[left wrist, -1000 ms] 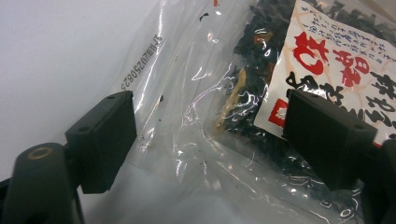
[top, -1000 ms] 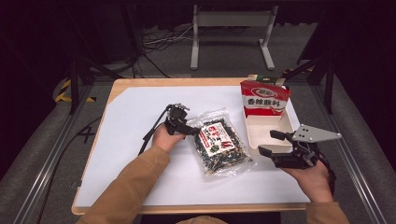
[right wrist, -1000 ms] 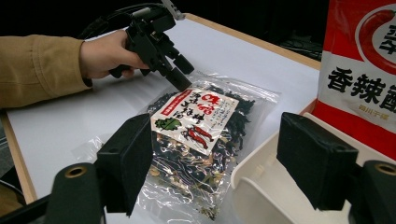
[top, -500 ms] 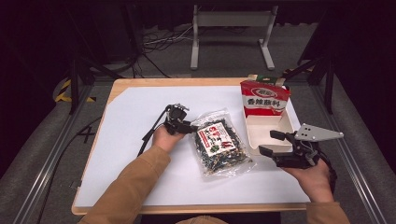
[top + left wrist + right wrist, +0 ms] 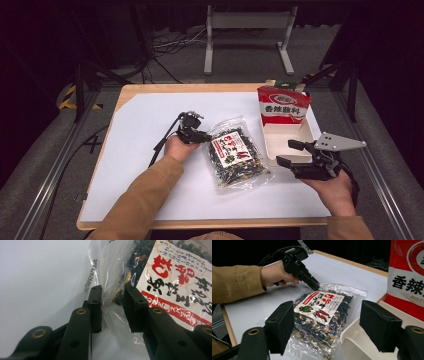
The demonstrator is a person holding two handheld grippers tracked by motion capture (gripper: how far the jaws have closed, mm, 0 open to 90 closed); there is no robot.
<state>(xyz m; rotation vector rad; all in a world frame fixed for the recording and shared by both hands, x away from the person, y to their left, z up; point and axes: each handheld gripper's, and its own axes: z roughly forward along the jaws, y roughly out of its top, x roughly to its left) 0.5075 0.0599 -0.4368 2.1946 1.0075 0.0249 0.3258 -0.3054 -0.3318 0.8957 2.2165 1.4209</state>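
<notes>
Lying flat near the middle of the high view, a clear snack bag (image 5: 234, 159) with a white-and-red label and dark dried contents rests on the white desk (image 5: 140, 150), its top edge pointing to the upper left of the frame. The left gripper (image 5: 202, 136) sits at that upper left corner of the bag, held by a hand in a tan sleeve (image 5: 135, 200) that enters from the bottom of the frame. In the left gripper view the two black jaws stand on either side of a bunched fold of the bag's clear film (image 5: 110, 305); they have just been closing on it, the left pad touches the film, and a narrow gap remains beside the right pad, so the plastic is between them but a firm pinch cannot be told.

The right gripper (image 5: 289, 153) is at the lower right of the high view, just beside the bag's right edge and in front of a white tray (image 5: 287, 137). Its jaws are spread wide with nothing between them; in the right gripper view they frame the bag (image 5: 319, 317) and the tray's rim (image 5: 352, 340) from a distance. A red-and-white packet (image 5: 282, 104) stands upright at the far end of the tray, toward the upper right of the frame.
</notes>
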